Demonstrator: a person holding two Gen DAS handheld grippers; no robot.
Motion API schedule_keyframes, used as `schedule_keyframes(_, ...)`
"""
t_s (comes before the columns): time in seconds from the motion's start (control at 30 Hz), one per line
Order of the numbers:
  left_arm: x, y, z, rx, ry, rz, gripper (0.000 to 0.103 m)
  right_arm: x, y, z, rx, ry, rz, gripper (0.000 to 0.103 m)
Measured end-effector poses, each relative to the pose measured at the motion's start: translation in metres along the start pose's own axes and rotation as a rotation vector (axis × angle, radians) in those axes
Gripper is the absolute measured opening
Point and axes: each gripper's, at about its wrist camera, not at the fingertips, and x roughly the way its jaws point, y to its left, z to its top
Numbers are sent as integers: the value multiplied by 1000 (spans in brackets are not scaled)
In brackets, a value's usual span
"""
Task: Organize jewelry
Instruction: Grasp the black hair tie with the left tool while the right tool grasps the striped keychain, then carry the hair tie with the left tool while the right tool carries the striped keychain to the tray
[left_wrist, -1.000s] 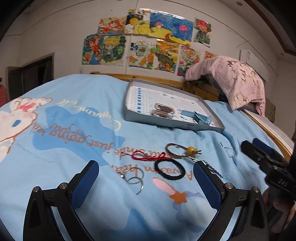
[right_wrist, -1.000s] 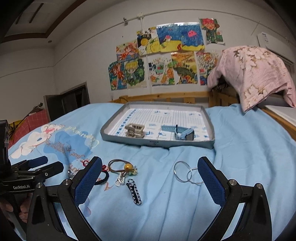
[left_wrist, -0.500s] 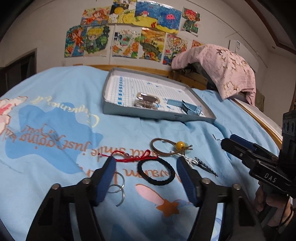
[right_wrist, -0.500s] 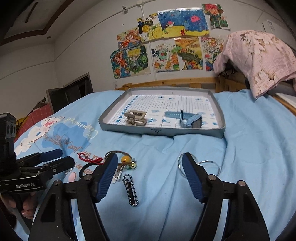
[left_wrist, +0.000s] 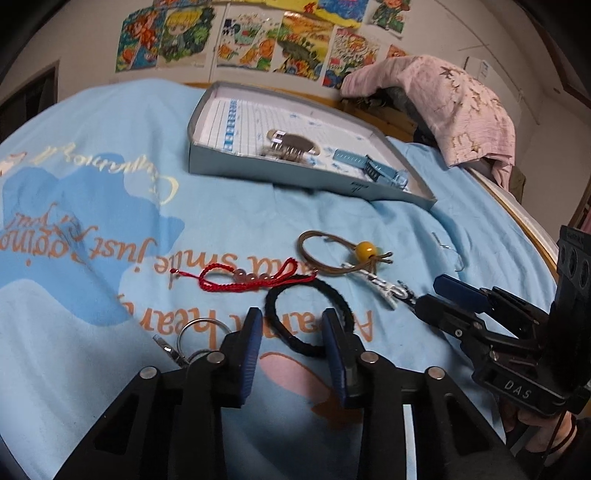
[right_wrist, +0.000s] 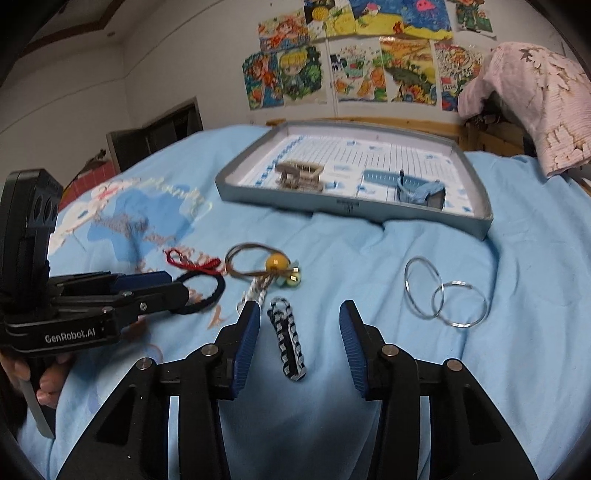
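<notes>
Two tools hover low over the bed (right_wrist: 517, 369), each lined up on a different piece of jewelry. Beyond them sits the tray (right_wrist: 476, 184), the likely destination, since a comb clip (right_wrist: 301, 176) and a blue strap (right_wrist: 419, 190) already lie inside it.

Nearer than the tray, the left tool (left_wrist: 291, 332) straddles one side of the black band (left_wrist: 314, 317); its jaws have just been closing, but they stand partly open with a gap showing, and the pads do not yet press the band. The red cord (left_wrist: 247, 278) and the brown loop with a yellow bead (left_wrist: 343, 251) lie between band and tray, with key rings (left_wrist: 195, 336) just left of the tool.

The right tool (right_wrist: 299, 334), likewise partly open after closing in, has the braided strap (right_wrist: 288, 338) lying lengthwise between its fingers, untouched. Two silver hoops (right_wrist: 443, 295) rest to the right, below the tray's near corner.

Both tools seem narrowed early so that each closes on one thin item only, without catching its neighbours.
</notes>
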Motion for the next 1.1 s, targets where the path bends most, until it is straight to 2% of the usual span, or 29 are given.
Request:
schedule_keyframes(0.2, 7, -1, -1, -3, 35, 43, 10, 7, 2, -4, -7, 45, -4, 40)
schedule_keyframes(0.33, 5, -4, -2, 15, 36, 39, 6, 10, 4, -6, -9, 74, 2, 24)
schedule_keyframes(0.53, -4, -10, -5, 47, 13, 7, 5, 10, 4, -8, -3, 82, 1, 12)
schedule_keyframes(0.83, -28, -25, 3, 102, -74, -5, 5, -4, -2, -7, 62, 11, 21, 11)
schedule_keyframes(1.1, -21, -35, 30, 90, -131, 22, 5, -17, -6, 4, 71, -93, -2, 11)
